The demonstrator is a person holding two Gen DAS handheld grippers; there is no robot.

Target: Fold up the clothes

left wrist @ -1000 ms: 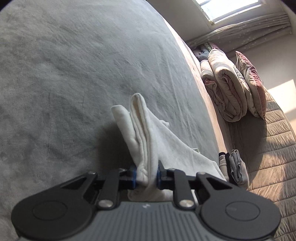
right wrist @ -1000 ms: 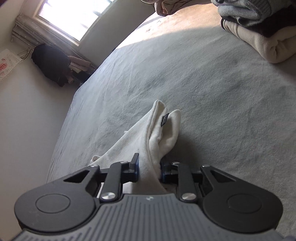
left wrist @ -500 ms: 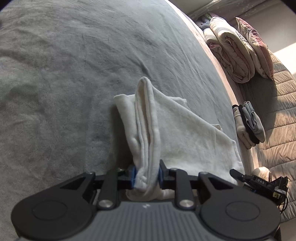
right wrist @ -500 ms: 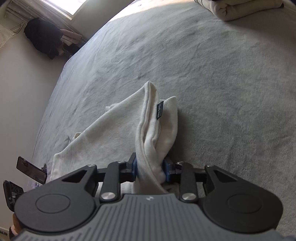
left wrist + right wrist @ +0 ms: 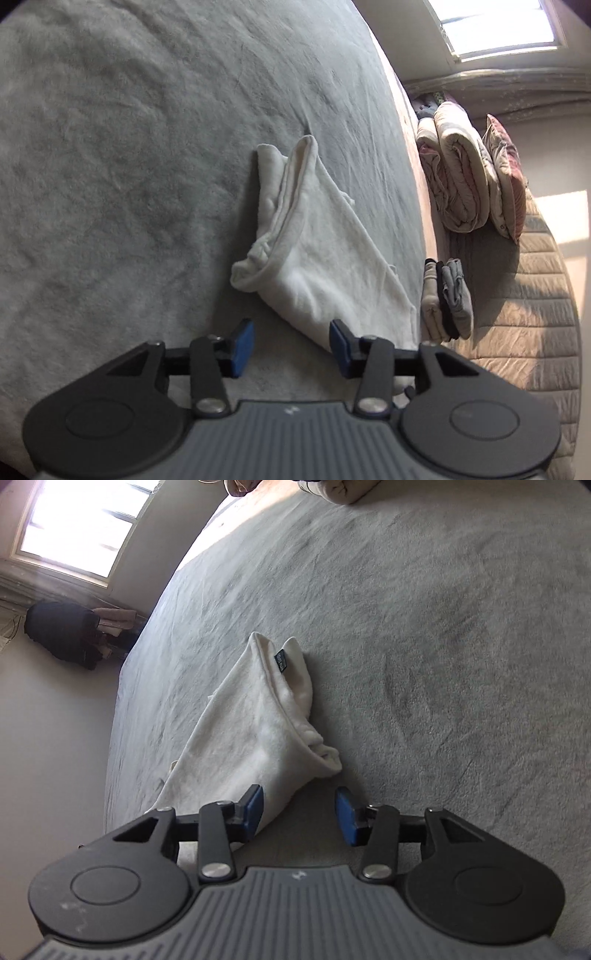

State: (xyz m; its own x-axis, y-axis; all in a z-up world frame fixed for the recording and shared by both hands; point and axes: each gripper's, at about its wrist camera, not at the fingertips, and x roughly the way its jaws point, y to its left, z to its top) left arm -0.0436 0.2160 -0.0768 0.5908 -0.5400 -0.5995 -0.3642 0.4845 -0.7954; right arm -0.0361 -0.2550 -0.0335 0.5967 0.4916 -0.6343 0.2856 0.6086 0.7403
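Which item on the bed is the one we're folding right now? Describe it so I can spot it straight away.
Start from the big grey blanket that covers the bed. On it, just ahead of the left tool, whose jaws are opening and pinch nothing, lies a cream-white fleece garment, partly folded. Unlike the small stack of folded clothes beside it, it lies alone and has a small dark label at one corner.

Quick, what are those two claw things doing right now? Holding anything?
Left gripper: jaws opening, holding nothing; white cloth lies released.
Right gripper: jaws opening, holding nothing.
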